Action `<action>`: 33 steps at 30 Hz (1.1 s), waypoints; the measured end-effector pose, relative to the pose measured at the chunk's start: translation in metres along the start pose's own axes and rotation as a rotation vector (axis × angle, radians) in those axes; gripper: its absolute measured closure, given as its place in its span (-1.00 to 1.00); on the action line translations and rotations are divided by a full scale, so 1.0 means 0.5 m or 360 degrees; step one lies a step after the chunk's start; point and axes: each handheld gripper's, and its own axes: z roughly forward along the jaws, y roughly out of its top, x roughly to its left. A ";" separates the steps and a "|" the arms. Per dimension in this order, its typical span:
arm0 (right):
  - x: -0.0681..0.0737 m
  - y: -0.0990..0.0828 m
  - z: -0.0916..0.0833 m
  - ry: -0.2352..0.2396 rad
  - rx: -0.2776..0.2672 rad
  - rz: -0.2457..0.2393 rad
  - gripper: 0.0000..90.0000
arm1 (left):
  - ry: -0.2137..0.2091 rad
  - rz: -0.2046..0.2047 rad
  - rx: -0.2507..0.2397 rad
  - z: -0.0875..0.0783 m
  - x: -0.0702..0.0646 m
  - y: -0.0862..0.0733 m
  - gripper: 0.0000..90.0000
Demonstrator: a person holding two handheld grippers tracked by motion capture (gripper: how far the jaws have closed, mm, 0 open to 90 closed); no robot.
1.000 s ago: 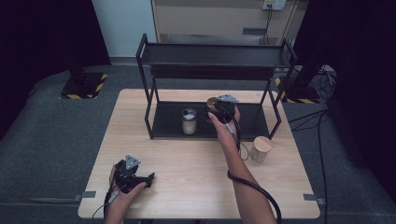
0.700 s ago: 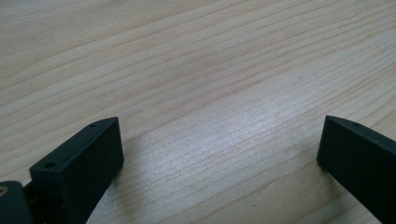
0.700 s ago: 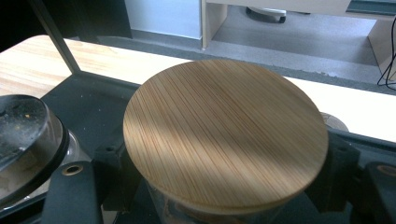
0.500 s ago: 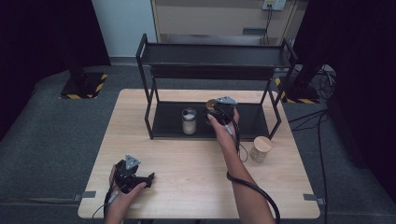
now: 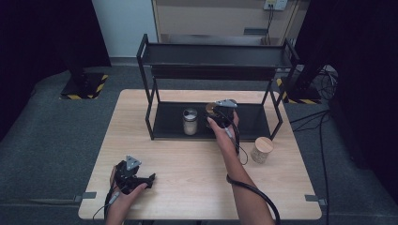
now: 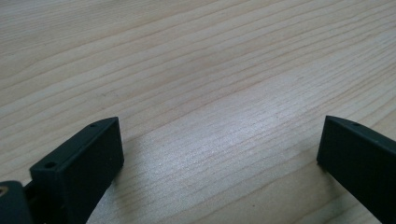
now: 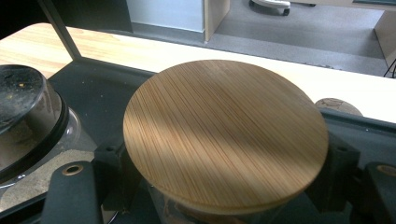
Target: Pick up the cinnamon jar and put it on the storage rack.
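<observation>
Bamboo-lidded jar sits clamped between the jaws of the right gripper, at the centre of the high view over the black rack's lower shelf, just right of a dark-lidded jar. Lower left, the left gripper rests wide open and empty on the wooden surface.

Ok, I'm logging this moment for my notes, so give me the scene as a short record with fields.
surface: wooden table
rack: black two-tier shelf at the table's far side
right gripper: shut on a jar with wooden lid, at the lower shelf
beside it: dark-lidded jar on the lower shelf
on table: another wooden-lidded jar, right of the rack
left gripper: open, nothing between the jaws, low over the table
</observation>
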 end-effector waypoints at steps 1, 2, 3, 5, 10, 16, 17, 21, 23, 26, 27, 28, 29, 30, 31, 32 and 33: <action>0.001 0.000 0.000 0.0001 0.0004 0.0002 -0.43 | 0.0000 0.0000 0.0000 0.000 0.000 0.000 -1.00; 0.001 -0.001 0.001 0.0001 0.0005 0.0000 -0.43 | 0.0000 0.0000 0.0000 0.000 0.000 0.000 -1.00; 0.002 -0.002 0.001 0.0000 0.0006 0.0005 -0.42 | 0.0000 0.0000 0.0000 0.000 0.000 0.000 -1.00; 0.001 -0.003 0.002 0.0001 0.0007 0.0002 -0.43 | 0.0000 0.0000 0.0001 0.000 0.000 0.000 -1.00; 0.001 -0.007 0.003 0.0000 0.0014 0.0006 -0.43 | 0.0001 0.0000 0.0000 0.000 0.000 0.000 -1.00; 0.003 -0.010 0.007 0.0000 0.0025 0.0004 -0.43 | 0.0001 0.0000 0.0000 0.000 0.000 0.000 -1.00; 0.003 -0.011 0.007 0.0001 0.0025 0.0002 -0.43 | 0.0001 -0.0001 0.0000 0.000 0.000 0.000 -1.00; 0.002 -0.012 0.008 -0.0002 0.0026 0.0006 -0.43 | 0.0001 -0.0001 0.0000 0.000 0.000 0.000 -1.00; 0.003 -0.012 0.008 -0.0002 0.0030 0.0011 -0.43 | 0.0001 0.0000 0.0000 0.000 0.000 0.000 -1.00; 0.002 -0.013 0.008 0.0001 0.0029 0.0011 -0.43 | 0.0002 0.0000 0.0000 0.000 0.000 0.000 -1.00; 0.003 -0.014 0.008 0.0002 0.0029 0.0011 -0.43 | 0.0001 0.0000 0.0000 0.000 0.000 0.000 -1.00; 0.002 -0.015 0.008 0.0002 0.0030 0.0008 -0.43 | 0.0001 -0.0001 -0.0001 0.000 0.000 0.000 -1.00; 0.003 -0.015 0.009 0.0002 0.0030 0.0005 -0.43 | 0.0001 -0.0001 0.0000 0.000 0.000 0.000 -1.00; 0.003 -0.015 0.009 0.0000 0.0031 0.0006 -0.43 | 0.0001 -0.0001 0.0000 0.000 0.000 0.000 -1.00; 0.002 -0.016 0.009 0.0001 0.0031 0.0004 -0.43 | 0.0001 -0.0001 0.0000 0.000 0.000 0.000 -1.00; 0.003 -0.017 0.009 0.0001 0.0032 0.0008 -0.43 | 0.0001 -0.0001 0.0000 0.000 0.000 0.000 -1.00; 0.003 -0.018 0.009 0.0000 0.0032 0.0008 -0.43 | 0.0001 0.0000 0.0000 0.000 0.000 0.000 -1.00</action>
